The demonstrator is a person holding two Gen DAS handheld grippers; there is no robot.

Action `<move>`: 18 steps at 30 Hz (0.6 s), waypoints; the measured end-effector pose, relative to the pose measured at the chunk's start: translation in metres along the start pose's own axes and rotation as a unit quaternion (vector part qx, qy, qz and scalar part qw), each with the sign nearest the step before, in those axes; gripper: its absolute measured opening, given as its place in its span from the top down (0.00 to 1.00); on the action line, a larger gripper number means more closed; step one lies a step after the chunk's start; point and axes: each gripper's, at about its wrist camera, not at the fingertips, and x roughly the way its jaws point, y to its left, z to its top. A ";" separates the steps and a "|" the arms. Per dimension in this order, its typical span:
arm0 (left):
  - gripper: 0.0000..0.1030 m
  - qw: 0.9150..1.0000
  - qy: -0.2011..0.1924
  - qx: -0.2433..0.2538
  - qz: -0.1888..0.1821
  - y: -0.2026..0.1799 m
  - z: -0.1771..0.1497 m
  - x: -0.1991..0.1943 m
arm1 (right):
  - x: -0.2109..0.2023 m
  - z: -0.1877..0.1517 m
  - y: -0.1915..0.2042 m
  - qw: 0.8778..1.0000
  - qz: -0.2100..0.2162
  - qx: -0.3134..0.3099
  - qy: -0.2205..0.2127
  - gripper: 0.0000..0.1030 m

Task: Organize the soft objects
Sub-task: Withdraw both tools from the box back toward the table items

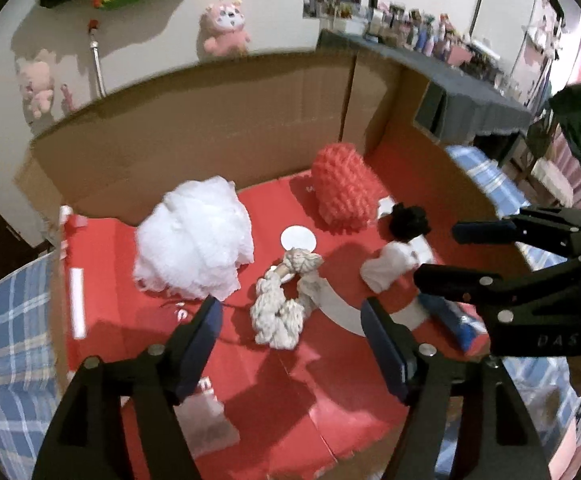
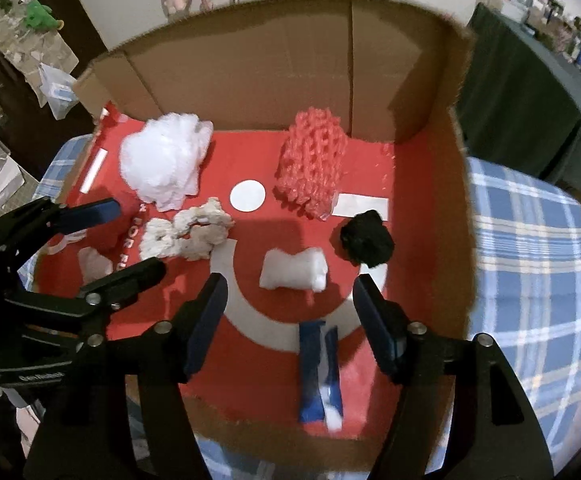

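Soft things lie on the red floor of a cardboard box (image 1: 210, 120) (image 2: 250, 68): a white puff (image 1: 194, 240) (image 2: 162, 164), a red knitted lump (image 1: 344, 188) (image 2: 312, 160), a cream rope knot (image 1: 282, 304) (image 2: 186, 232), a white roll (image 1: 390, 264) (image 2: 294, 270), a black wad (image 1: 408, 220) (image 2: 366, 236) and a blue packet (image 1: 450, 316) (image 2: 318, 372). My left gripper (image 1: 290, 344) (image 2: 130, 236) hangs open above the rope knot, nothing between its fingers. My right gripper (image 2: 288, 320) (image 1: 446, 252) is open above the white roll and the blue packet, holding nothing.
The box stands on a blue plaid cloth (image 1: 14, 340) (image 2: 530, 260). Its tall back and right walls rise behind the objects. A pale crumpled piece (image 1: 206, 420) (image 2: 94, 262) lies at the box's front left. Pink plush toys (image 1: 226, 28) sit against the far wall.
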 end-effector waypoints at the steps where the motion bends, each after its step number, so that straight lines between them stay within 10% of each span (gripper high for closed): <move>1: 0.26 1.000 -0.006 -0.004 -0.001 -0.002 -0.001 -0.006 | -0.009 -0.002 0.002 1.000 -0.005 -0.002 -0.007 0.37; 18: 0.03 0.986 -0.162 -0.040 0.005 -0.029 -0.056 -0.152 | -0.151 -0.084 0.032 0.986 -0.043 -0.041 -0.158 0.23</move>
